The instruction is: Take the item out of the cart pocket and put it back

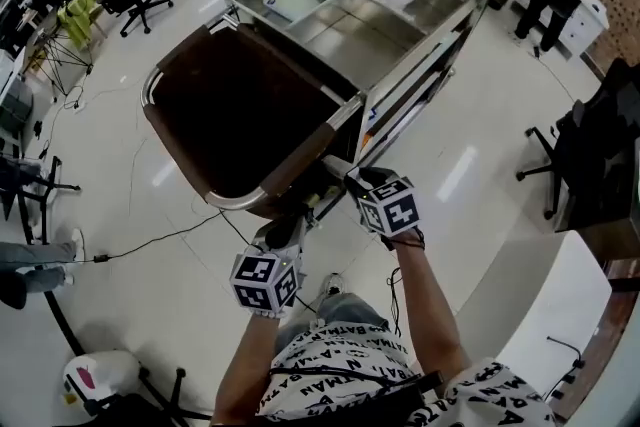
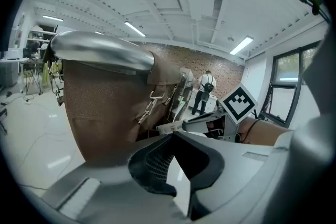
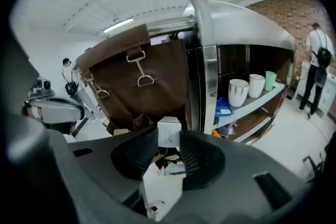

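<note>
Box (image 3: 169, 136) pinched between right fingers (image 3: 197, 157) (bag (image 3: 136, 86) behind).

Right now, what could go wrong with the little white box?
The small white box sits only at the tips of the right hand-held gripper, so it might slip and fall to the floor. The pocket on the brown fabric cart bag looks soft and narrow, so the box could catch on its edge. The left hand-held gripper is close by and could bump it.
</note>
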A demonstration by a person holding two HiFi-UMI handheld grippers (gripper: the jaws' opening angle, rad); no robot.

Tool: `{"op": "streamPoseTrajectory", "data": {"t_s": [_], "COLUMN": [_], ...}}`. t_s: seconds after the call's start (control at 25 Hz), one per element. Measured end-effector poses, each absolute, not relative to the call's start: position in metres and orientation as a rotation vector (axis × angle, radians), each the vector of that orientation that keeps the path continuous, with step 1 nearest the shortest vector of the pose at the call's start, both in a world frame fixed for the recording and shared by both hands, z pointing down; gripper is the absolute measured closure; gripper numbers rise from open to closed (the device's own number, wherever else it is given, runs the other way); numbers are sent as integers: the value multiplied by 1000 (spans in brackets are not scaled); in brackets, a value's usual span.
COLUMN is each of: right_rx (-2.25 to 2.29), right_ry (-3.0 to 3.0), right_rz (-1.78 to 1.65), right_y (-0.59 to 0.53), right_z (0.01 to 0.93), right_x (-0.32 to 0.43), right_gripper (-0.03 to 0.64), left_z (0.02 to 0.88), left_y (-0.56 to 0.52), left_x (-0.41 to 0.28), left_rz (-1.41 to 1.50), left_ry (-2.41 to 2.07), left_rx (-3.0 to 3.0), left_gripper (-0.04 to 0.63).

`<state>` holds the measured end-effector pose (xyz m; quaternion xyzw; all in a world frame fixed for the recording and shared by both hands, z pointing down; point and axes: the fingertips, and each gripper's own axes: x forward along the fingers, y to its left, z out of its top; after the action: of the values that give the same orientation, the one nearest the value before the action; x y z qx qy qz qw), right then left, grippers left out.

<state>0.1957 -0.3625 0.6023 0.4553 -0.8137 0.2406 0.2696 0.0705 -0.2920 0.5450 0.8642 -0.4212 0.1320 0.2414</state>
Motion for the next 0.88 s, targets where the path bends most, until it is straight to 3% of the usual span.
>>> {"op": "streamPoseTrajectory", "data": {"t_s": [0.88], "right_rx": [957], "right_ry": [-1951], "right_rz": [413], "right_y": [-398], "right_z": [659], "right_x": [154], "right_gripper": [479], "left_z": [555], "left_y": [-296], "left_x": [47], "left_rz": [360], "left_ry": [-1198], "left_rx": [2310], "left_gripper": [592]}}
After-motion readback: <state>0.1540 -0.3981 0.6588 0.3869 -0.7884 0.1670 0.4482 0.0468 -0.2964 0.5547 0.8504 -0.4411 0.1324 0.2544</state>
